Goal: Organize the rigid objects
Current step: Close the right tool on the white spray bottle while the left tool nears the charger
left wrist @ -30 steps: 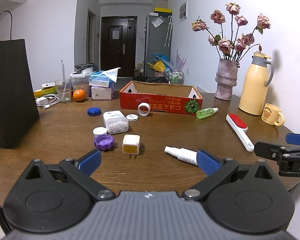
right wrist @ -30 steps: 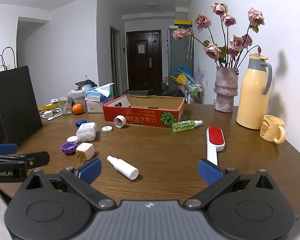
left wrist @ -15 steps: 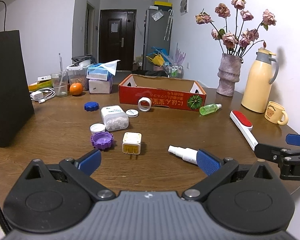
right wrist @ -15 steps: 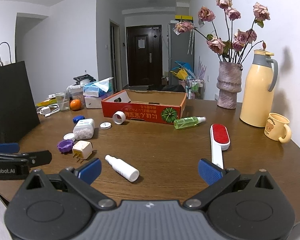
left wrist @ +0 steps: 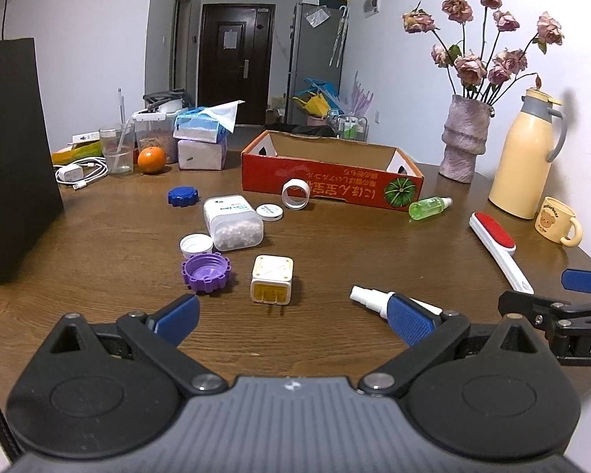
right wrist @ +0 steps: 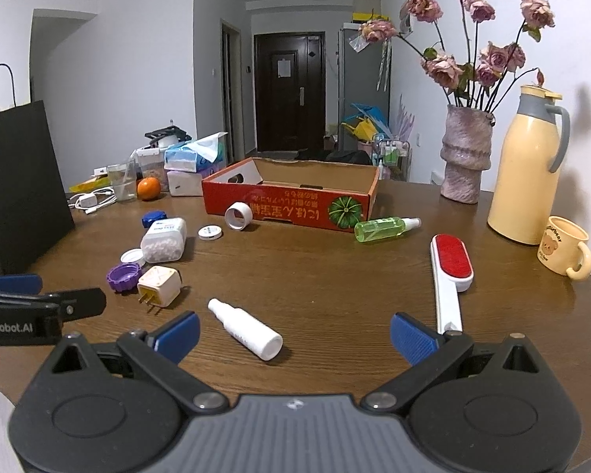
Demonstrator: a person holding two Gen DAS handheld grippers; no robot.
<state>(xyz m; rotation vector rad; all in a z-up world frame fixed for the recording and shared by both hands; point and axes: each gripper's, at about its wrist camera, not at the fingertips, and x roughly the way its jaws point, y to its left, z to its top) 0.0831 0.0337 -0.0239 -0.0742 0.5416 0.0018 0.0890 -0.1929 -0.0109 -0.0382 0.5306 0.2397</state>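
White spray bottle point(right wrist: 245, 328) lies on its side low in the right wrist frame, its long axis running from nozzle at upper left to base at lower right, on the brown worktop point(right wrist: 315, 276). Just left of it sits the cream plug adapter point(right wrist: 158, 286), prongs toward the lower left. Beyond, the lint brush point(right wrist: 449, 276) lies handle-down at centre right, near the red cardboard box point(right wrist: 287, 205). Right tongs point(right wrist: 293, 335) are spread wide, gripping nothing; left tongs point(left wrist: 293, 315) are equally spread and empty above the worktop.
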